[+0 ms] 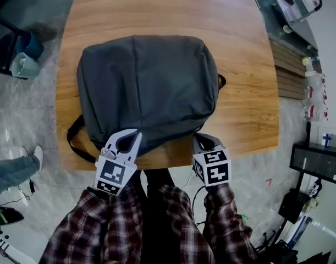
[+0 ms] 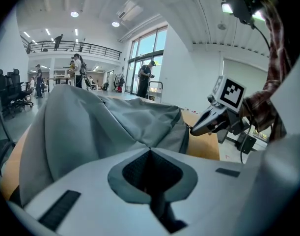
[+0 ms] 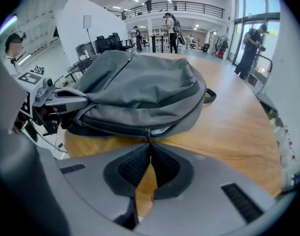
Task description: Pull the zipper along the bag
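Here, jaws of the right gripper (image 3: pixel 149 144) clamp the zipper pull (image 3: pixel 148 132), and those of the left gripper (image 2: pixel 150 151) pinch the bag (image 2: pixel 91 127).

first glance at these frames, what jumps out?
A grey backpack lies flat and fills the middle of the wooden table. At its near edge both grippers are shut. The left gripper pinches a fold of the bag's fabric, and the right gripper pinches the zipper pull. Behind, both gripper views show an open hall with people standing about.
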A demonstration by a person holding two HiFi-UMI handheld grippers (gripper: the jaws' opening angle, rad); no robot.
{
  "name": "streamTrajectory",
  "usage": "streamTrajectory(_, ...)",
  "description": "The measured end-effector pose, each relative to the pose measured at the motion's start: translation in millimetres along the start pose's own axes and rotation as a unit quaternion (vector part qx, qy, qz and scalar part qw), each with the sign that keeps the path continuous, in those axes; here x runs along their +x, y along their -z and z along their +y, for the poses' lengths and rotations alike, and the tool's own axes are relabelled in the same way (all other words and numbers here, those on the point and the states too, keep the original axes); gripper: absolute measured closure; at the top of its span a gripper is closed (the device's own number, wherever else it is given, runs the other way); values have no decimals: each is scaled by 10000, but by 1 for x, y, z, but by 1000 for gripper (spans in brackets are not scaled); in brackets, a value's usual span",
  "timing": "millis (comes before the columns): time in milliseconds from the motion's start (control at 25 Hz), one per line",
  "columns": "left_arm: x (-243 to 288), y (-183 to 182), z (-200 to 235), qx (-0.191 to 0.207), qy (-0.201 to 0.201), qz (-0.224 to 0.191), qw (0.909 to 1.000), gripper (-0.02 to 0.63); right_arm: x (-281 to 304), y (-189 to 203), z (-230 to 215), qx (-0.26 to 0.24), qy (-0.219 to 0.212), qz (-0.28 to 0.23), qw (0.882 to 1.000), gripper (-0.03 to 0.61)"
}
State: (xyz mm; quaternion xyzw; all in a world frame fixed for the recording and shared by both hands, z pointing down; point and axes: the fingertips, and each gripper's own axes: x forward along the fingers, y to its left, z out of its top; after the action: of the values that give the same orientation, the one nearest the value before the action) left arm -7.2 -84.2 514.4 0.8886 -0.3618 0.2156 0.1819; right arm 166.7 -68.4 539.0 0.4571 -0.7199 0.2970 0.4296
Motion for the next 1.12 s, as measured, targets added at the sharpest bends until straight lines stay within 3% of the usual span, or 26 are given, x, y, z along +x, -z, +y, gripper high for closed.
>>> streamTrajectory(320,0,1,1,-82,181,105,9997,604,3,-6,-41,-157,160,-15,9997,558)
streamTrajectory(480,0,5,30,327,80,401,9986,603,4,-7,-9,-218,-220,-95,9995,563)
streamTrajectory(600,2,0,69,461,-247,780,9956,603,6,-13,24,-217,-556,-244,9979,565)
streamTrajectory(720,-4,-12,102,-88,-939,1061,9899,603,10,-24,60,-83,-869,-359,9955,565)
streamTrajectory(800,-9,-29,105,-568,-1175,843,9879,603,14,-28,86,-70,-1136,-376,9928,565)
streamTrajectory(960,4,-65,64,-1107,-758,181,9908,603,19,-36,138,-101,-1633,-452,9855,565)
streamTrajectory(1120,34,-57,40,-1648,-213,-13,9861,603,22,-38,169,-80,-1846,-494,9815,565)
